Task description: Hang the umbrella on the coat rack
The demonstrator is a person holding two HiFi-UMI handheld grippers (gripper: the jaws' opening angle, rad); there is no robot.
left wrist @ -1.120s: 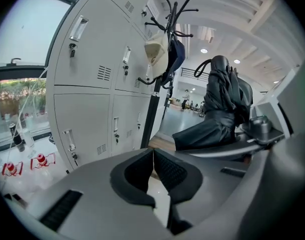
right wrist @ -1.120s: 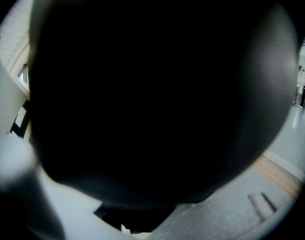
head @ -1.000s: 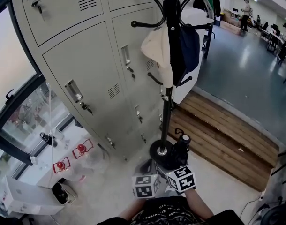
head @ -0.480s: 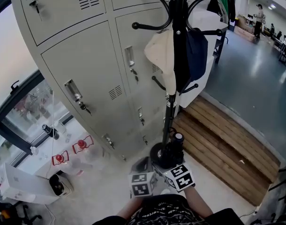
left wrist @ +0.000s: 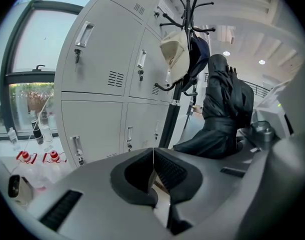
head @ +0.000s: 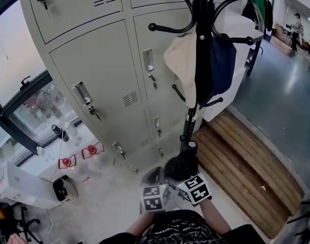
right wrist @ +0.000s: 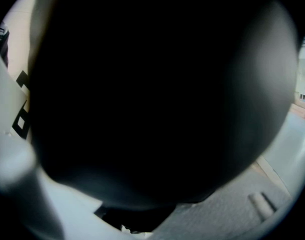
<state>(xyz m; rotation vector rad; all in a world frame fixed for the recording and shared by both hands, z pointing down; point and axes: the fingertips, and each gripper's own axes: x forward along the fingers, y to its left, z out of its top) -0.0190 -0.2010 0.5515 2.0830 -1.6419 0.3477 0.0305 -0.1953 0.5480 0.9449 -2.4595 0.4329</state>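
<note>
- Down at the coat rack's point(head: 198, 60) round base point(head: 174, 165), over the floor point(head: 114, 202), both grippers sit side by side at the bottom edge of the head view.
- Right gripper point(head: 188, 176): clamped on the folded black umbrella point(head: 188, 159). The jaws stand wide because the bundle is thick.
- Left gripper point(left wrist: 153, 159): pads pressed flat together, nothing between them. It sits just left of the right one, and I see no contact with the umbrella.
- Umbrella position: out front of the right gripper, just beside the rack's base and overlapping it in the head view. It hangs on no hook.
- Axis: the long axis runs from the jaws away from me toward the rack's pole, round capped end leading, close to the lower pole.
- From the left gripper view the umbrella point(left wrist: 223, 109) stands tilted upward, fabric wrapped and creased.
- Rack load: a cream fabric piece point(head: 180, 65) and a navy bag point(head: 223, 67) hang on the upper hooks.
- Surroundings: grey lockers point(head: 104, 70) stand just behind the rack, with a wooden step point(head: 236, 151) to its right.
- Hidden: the right gripper view is almost all black. Umbrella fabric point(right wrist: 152, 94) sits against the lens, so the pads don't show there, and only slivers of floor show at the edges.
- Umbrella's near end is buried under the right gripper in the head view.
- Rack top is cut off by that view's upper edge.
</note>
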